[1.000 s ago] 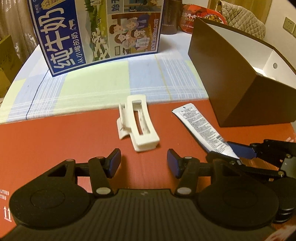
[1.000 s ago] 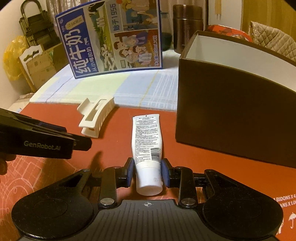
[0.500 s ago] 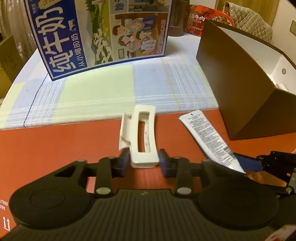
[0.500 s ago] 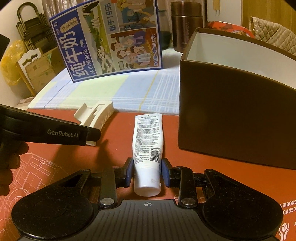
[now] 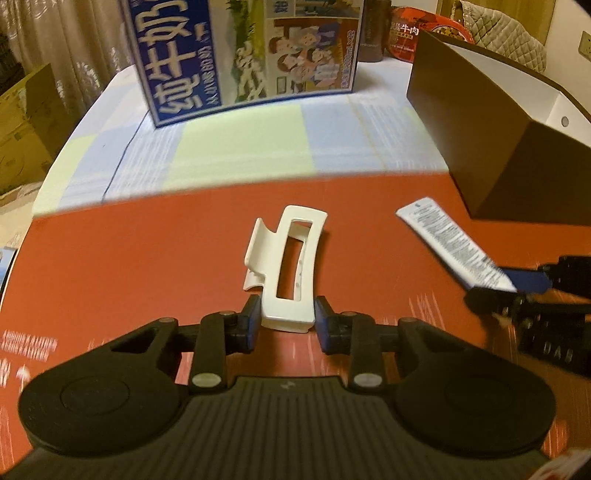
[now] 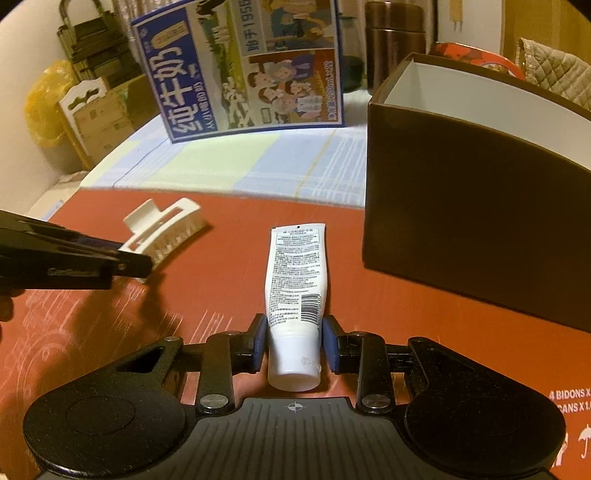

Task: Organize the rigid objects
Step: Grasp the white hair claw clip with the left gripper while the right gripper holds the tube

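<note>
A white hair claw clip (image 5: 290, 266) is pinched at its near end by my left gripper (image 5: 286, 325), over the red cardboard surface (image 5: 147, 266). The same clip (image 6: 166, 229) shows in the right wrist view, with the left gripper's dark finger (image 6: 110, 264) reaching it from the left. My right gripper (image 6: 293, 343) is shut on a white tube (image 6: 297, 291) near its cap end, label up. The tube (image 5: 450, 245) and the right gripper (image 5: 524, 291) also appear at the right of the left wrist view.
A brown open box with a white inside (image 6: 480, 192) stands right of the tube. A large blue milk carton (image 6: 243, 70) stands at the back on a checked cloth (image 6: 236, 166). A brown flask (image 6: 393, 40) and a red bowl (image 5: 428, 33) sit behind.
My left gripper moved forward onto the clip and closed on its near end; the clip now sits lifted and shifted with it. The right gripper kept its hold on the tube.
</note>
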A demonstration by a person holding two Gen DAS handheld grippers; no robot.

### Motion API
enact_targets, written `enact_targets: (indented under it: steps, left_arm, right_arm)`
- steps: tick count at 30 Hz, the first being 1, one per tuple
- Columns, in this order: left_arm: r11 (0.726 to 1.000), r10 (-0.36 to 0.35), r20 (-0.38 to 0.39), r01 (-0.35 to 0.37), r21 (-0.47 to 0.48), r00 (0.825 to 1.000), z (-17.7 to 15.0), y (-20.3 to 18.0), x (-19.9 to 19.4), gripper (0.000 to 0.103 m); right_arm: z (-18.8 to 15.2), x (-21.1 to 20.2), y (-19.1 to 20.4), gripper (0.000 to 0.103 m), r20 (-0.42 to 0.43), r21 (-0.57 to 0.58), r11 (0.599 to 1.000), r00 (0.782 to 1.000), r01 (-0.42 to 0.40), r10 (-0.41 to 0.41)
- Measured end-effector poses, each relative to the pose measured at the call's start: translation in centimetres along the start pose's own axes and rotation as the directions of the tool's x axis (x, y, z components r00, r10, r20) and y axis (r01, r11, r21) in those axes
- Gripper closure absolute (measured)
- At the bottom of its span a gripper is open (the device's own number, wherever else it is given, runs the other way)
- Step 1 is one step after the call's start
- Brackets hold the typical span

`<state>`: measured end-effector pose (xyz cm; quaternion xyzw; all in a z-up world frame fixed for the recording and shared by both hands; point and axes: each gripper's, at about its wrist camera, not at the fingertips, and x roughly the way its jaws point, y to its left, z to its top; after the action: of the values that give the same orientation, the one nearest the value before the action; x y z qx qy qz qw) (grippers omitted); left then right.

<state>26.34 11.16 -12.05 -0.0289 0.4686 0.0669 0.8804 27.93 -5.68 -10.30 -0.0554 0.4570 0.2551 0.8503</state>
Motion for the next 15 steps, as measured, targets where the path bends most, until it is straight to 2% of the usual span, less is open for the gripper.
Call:
enact_targets:
  steps: [9, 15]
  left_arm:
    - [1.000, -0.005, -0.036, 0.006, 0.019, 0.999, -4.8, -0.3, -3.7, 0.076]
    - [0.999, -0.009, -0.058, 0.012, 0.050, 0.998, -5.8, -0.6, -4.5, 0.073]
  right_arm:
    - [-2.7, -2.4, 1.1, 0.074, -0.035, -0.087, 0.996, 0.999, -0.023, 0.020]
    - [-4.1, -3.4, 1.9, 0.074, -0.065, -0.117, 0.993, 0.998, -0.027, 0.020]
